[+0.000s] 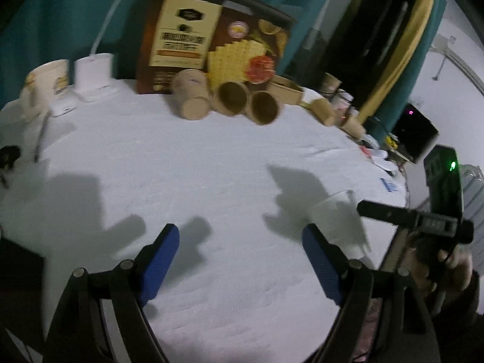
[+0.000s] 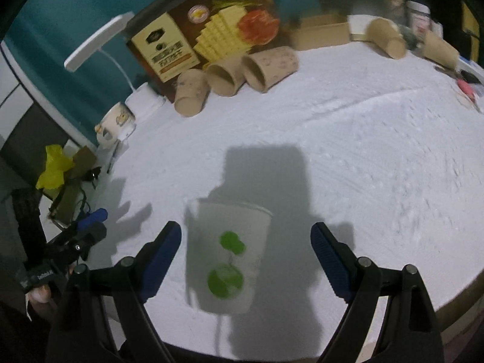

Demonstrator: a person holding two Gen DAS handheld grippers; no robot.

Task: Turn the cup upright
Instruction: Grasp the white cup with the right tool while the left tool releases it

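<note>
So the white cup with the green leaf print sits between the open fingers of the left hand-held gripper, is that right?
Not quite: it is the right hand-held gripper whose open fingers flank the white cup, as the right wrist view shows. The left hand-held gripper is open over bare white tablecloth, with the cup off to its right.

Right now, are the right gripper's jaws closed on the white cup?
No, the right gripper has its jaws spread wide, with the white cup between them and clear gaps on both sides.

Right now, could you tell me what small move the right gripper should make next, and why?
Probably ease the right gripper forward and close on the white cup. Its jaws are open on either side of the cup, not touching it, and the left gripper is open over bare cloth.
</note>
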